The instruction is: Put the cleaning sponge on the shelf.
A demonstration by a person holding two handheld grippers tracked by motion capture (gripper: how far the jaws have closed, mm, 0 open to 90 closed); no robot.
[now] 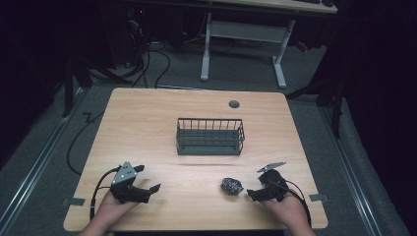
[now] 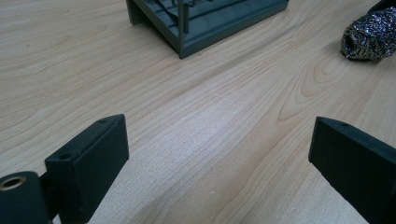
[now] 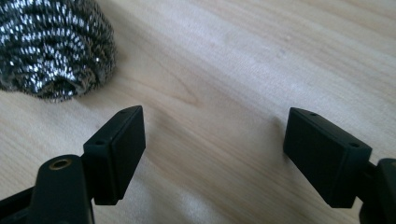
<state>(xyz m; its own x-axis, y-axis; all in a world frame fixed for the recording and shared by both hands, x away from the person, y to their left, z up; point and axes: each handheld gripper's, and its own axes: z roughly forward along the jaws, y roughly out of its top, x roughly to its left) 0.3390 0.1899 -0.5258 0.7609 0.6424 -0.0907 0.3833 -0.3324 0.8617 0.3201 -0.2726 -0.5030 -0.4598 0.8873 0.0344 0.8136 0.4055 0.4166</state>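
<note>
A dark wire basket (image 1: 210, 136) stands on the middle of the wooden table; its corner (image 2: 187, 28) also appears in the left gripper view. A steel-wool scouring ball (image 1: 231, 186) lies near the front right, seen as well at top right (image 2: 369, 35) and at top left (image 3: 51, 46). My left gripper (image 1: 149, 178) rests open at the front left, jaws wide apart over bare wood (image 2: 219, 158). My right gripper (image 1: 257, 183) is open just right of the scouring ball, with nothing between its jaws (image 3: 212, 154).
The table (image 1: 147, 123) has a round cable hole (image 1: 234, 104) at the back. Beyond it stand a white desk frame (image 1: 243, 34) and cables on the grey floor. Tape marks sit at both front table edges.
</note>
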